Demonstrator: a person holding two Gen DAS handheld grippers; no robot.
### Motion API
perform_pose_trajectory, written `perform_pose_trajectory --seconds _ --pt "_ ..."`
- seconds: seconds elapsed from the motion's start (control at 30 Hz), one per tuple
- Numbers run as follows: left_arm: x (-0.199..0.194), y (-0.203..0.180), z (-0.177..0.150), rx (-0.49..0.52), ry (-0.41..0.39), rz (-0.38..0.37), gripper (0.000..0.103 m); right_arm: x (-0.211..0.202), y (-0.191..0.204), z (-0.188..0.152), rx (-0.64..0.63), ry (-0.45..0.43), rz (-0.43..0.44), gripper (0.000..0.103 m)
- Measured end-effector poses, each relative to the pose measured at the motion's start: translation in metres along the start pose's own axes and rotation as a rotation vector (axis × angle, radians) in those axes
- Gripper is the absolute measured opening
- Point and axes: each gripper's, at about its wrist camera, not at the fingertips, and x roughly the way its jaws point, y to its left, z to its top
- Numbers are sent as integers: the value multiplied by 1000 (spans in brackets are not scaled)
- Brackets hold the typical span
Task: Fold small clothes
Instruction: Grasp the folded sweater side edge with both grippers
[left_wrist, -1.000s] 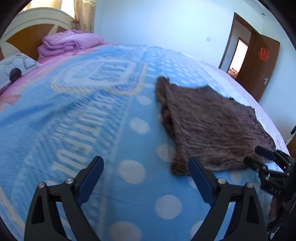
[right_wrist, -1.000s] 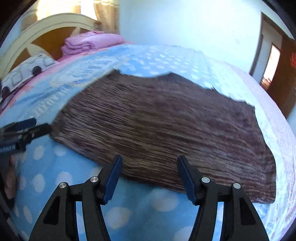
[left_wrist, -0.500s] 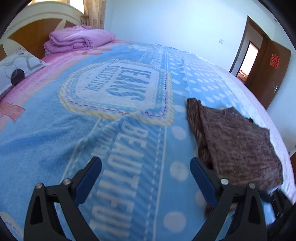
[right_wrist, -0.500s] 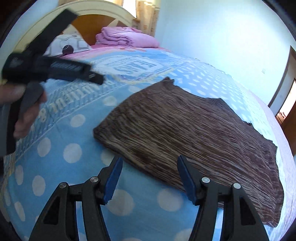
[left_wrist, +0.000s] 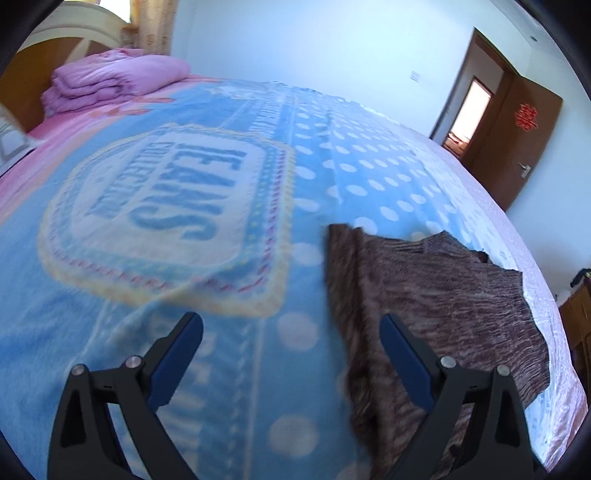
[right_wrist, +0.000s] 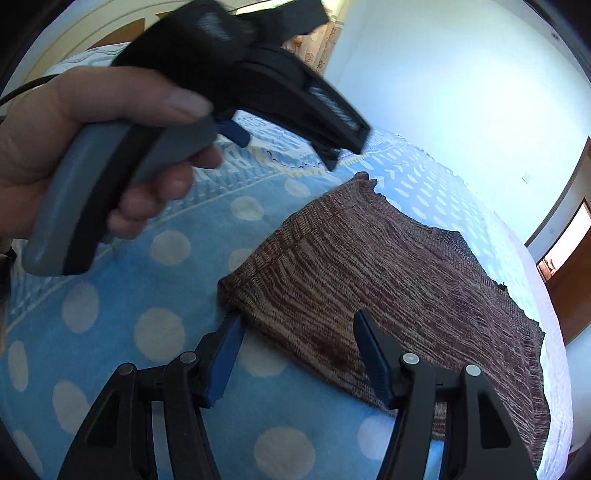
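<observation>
A brown knitted garment (left_wrist: 436, 295) lies flat on the blue polka-dot blanket (left_wrist: 184, 258); it also shows in the right wrist view (right_wrist: 388, 280). My left gripper (left_wrist: 291, 328) is open and empty, held above the blanket with its right finger over the garment's left edge. In the right wrist view the left gripper (right_wrist: 236, 85) appears raised in a hand at the upper left. My right gripper (right_wrist: 299, 328) is open and empty, its jaws standing either side of the garment's near left corner, just above it.
Folded pink bedding (left_wrist: 114, 81) and a wooden headboard (left_wrist: 22, 85) are at the far end of the bed. A brown door (left_wrist: 517, 136) stands open at the right. The bed's right edge (left_wrist: 554, 387) is close to the garment.
My left gripper has risen and moved up the bed, so the garment now lies at its right. My right gripper has shifted to the garment's near left corner.
</observation>
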Motion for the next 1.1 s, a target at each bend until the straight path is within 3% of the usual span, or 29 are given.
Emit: perform_pose_trajectory --seconds 0.17,0.3,0.5,0.67,0.73,0.83,0.97,1.0,1.03,1.1 --pt "28 -17 12 41 71 -38 99 5 -3 4 41 3 32 62" --pt "51 -30 15 99 121 3 99 8 -3 4 47 4 31 62" --pt "62 -37 20 134 105 33 95 12 -9 4 86 4 61 60" --pt "68 -42 23 158 96 11 77 10 -1 3 61 -10 46 50" --pt "70 -43 26 155 96 -14 58 9 1 3 55 -13 43 41" --pt "73 -42 28 137 109 -64 40 7 6 3 46 -15 40 31" --pt "74 -40 27 122 111 -88 33 6 9 3 45 -13 38 23" --pt "75 -39 27 112 117 -112 22 6 10 3 44 -13 35 20" --pt "76 -38 28 99 127 -138 18 5 12 3 43 -13 31 17" --pt "77 -35 28 73 128 -157 17 5 12 3 39 -15 24 14"
